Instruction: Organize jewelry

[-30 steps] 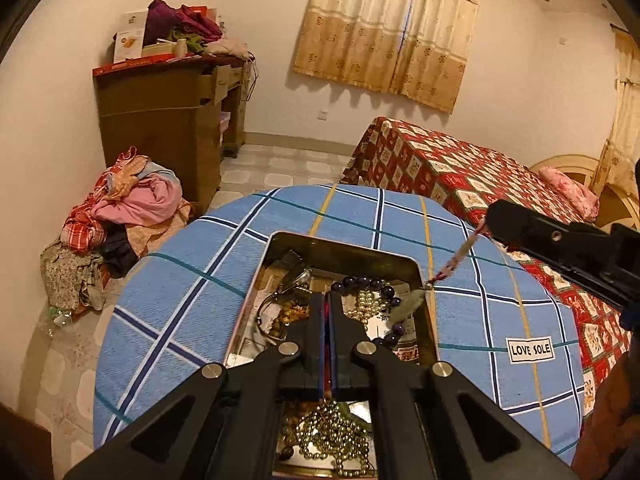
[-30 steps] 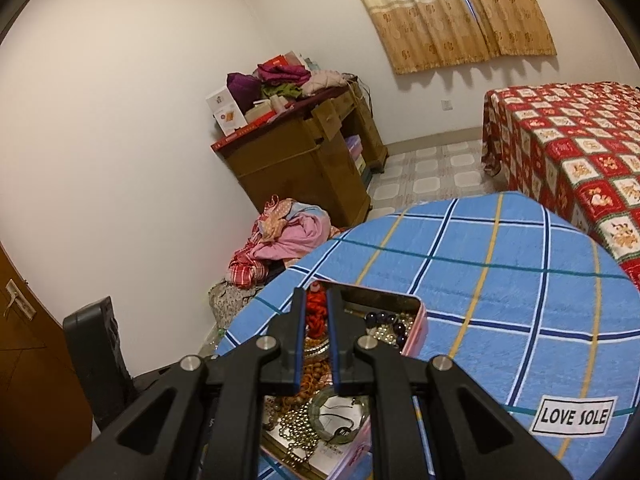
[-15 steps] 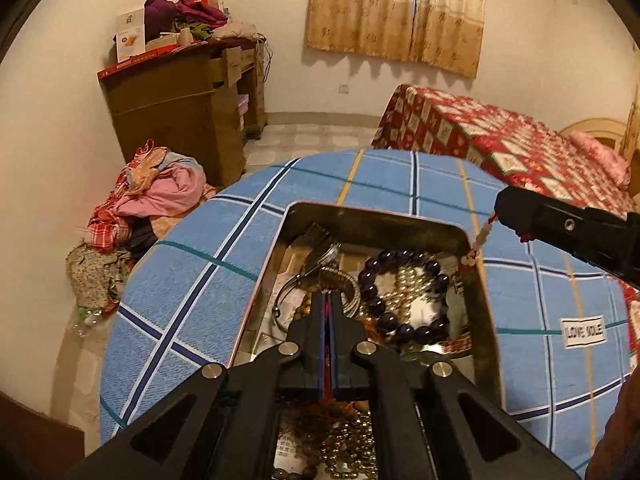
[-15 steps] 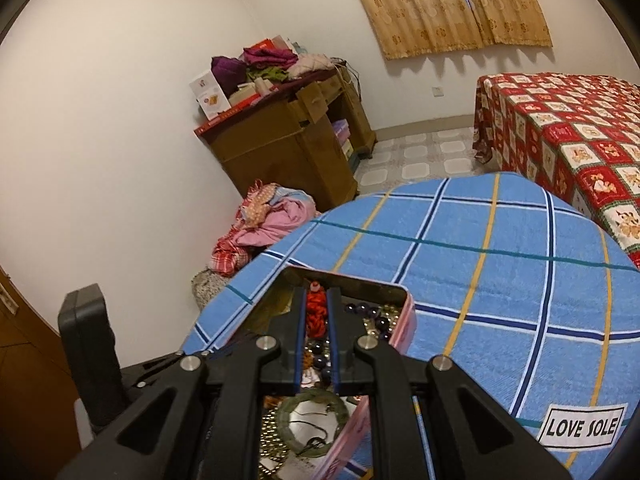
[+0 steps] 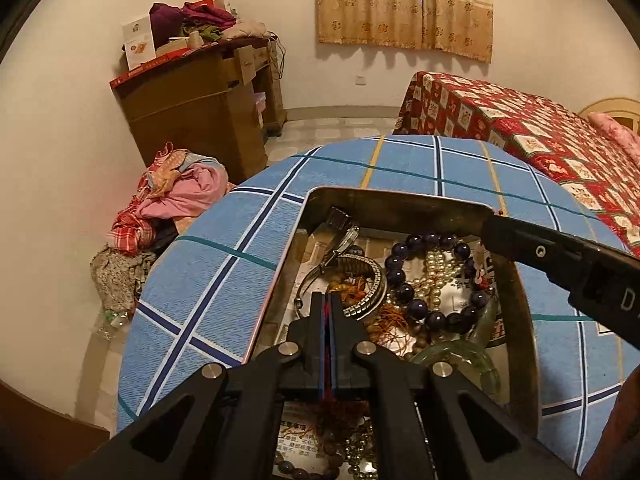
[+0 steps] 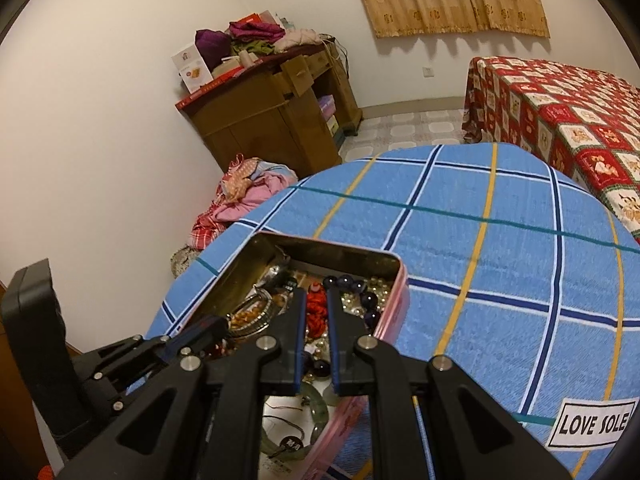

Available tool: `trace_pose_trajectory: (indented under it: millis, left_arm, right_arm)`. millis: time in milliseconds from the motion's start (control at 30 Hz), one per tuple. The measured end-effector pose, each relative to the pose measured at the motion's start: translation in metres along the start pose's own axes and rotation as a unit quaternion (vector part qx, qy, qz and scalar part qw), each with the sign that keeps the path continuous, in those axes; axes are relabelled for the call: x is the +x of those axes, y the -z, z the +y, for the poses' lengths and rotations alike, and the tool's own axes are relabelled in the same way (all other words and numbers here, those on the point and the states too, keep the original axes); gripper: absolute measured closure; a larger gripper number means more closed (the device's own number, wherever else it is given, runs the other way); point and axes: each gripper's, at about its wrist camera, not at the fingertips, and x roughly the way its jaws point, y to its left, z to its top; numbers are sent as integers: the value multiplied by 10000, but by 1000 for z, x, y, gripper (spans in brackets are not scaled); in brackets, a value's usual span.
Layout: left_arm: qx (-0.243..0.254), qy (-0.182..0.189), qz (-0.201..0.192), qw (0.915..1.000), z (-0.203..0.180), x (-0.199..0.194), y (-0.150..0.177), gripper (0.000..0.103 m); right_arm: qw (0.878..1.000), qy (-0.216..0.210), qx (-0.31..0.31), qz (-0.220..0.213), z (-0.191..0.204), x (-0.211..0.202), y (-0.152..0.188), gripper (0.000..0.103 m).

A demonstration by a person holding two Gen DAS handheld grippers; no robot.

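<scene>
An open metal tin [image 5: 392, 200] full of jewelry sits on the blue plaid table. Inside lie a dark purple bead bracelet [image 5: 404, 292], a pearl strand [image 5: 434, 268], a silver watch band [image 5: 372, 280] and a green bangle [image 5: 460, 354]. My left gripper [image 5: 328, 300] hangs low over the tin's middle, shut on a thin red cord that shows between its pads. My right gripper [image 6: 316, 294] is shut on a red knotted cord [image 6: 315, 312] above the tin [image 6: 352, 252]. From the left wrist, the right gripper [image 5: 486, 226] sits at the tin's far right corner.
The table's blue plaid cloth [image 6: 480, 240] carries a "LOVE SOLE" label [image 6: 592, 424] at the right. Beyond the table stand a bed with a red quilt [image 5: 520, 128] and a wooden dresser [image 5: 200, 112]. A heap of clothes [image 5: 176, 196] lies on the floor.
Both grippers have sunk toward the tin, which now looks larger. The beaded cord that hung stretched from the right gripper has come down to the tin's rim. Both stay shut.
</scene>
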Motion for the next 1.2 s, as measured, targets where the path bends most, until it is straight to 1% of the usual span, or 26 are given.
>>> trace_pose_trajectory:
  millis: [33, 67, 100, 133, 233, 267, 300, 333, 400, 433, 500, 633, 667, 733, 767, 800, 833, 867, 900, 933, 1067, 1200]
  left_arm:
    - [35, -114, -9, 9999, -1, 0, 0, 103]
    - [109, -357, 5, 9993, -2, 2, 1, 103]
    - [135, -515, 48, 9986, -1, 3, 2, 102]
    - [113, -582, 88, 9982, 0, 4, 3, 102]
    - [-123, -568, 271, 9979, 8, 3, 6, 102]
    - [-139, -572, 316, 9978, 8, 1, 5, 102]
    - [-131, -592, 370, 9975, 8, 0, 6, 101]
    - [-116, -623, 418, 9971, 7, -2, 6, 101]
    - [-118, -647, 445, 9968, 6, -9, 7, 101]
    - [-142, -633, 429, 9970, 5, -14, 8, 100]
    - [-203, -582, 386, 9974, 7, -26, 10, 99]
    - [-306, -601, 310, 9972, 7, -46, 16, 97]
    - [-339, -588, 269, 9973, 7, -53, 17, 93]
    - [-386, -608, 184, 9972, 8, -64, 20, 75]
    - [-415, -660, 109, 9969, 8, -72, 22, 52]
    - [-443, -731, 3, 9963, 7, -79, 24, 32]
    - [-470, -831, -148, 9953, 8, -86, 26, 28]
    - [-484, -926, -343, 9939, 7, -96, 28, 27]
    - [-471, -944, -484, 9932, 6, -104, 30, 27]
    - [-455, -918, -529, 9933, 5, -109, 31, 26]
    - [-513, -851, -528, 9936, 4, -121, 37, 26]
    - [-479, -885, -490, 9937, 0, -126, 42, 26]
  right_arm:
    - [10000, -8, -21, 25, 1, 1, 0, 91]
    - [10000, -22, -51, 52, 2, 2, 0, 91]
    - [9999, -4, -84, 64, 3, 3, 0, 90]
    - [9999, 28, -118, 64, 4, 2, 1, 89]
    - [9998, 56, -193, 33, 8, -4, 3, 86]
    - [9998, 45, -190, 21, 9, -7, 3, 84]
    - [9998, 21, -174, 7, 9, -10, 4, 73]
    - [9999, 15, -149, -29, 10, -15, 4, 55]
    - [9997, 45, -109, -200, 13, -27, 6, 37]
    - [9995, 47, -99, -296, 14, -36, 7, 36]
    - [9994, 41, -79, -324, 17, -45, 9, 36]
    - [9991, 80, 38, -425, 20, -66, 16, 35]
    - [9989, 101, 69, -456, 20, -72, 18, 35]
    - [9986, 154, 97, -502, 21, -81, 22, 35]
    - [9984, 196, 104, -527, 21, -86, 25, 34]
    - [9981, 235, 111, -560, 21, -91, 28, 32]
    - [9979, 259, 120, -585, 22, -94, 30, 31]
    - [9976, 280, 128, -614, 22, -98, 33, 31]
    - [9975, 291, 131, -635, 22, -102, 35, 31]
    - [9973, 299, 134, -651, 22, -105, 37, 30]
    - [9965, 373, 132, -738, 21, -118, 44, 30]
    - [9955, 425, 120, -835, 21, -130, 51, 30]
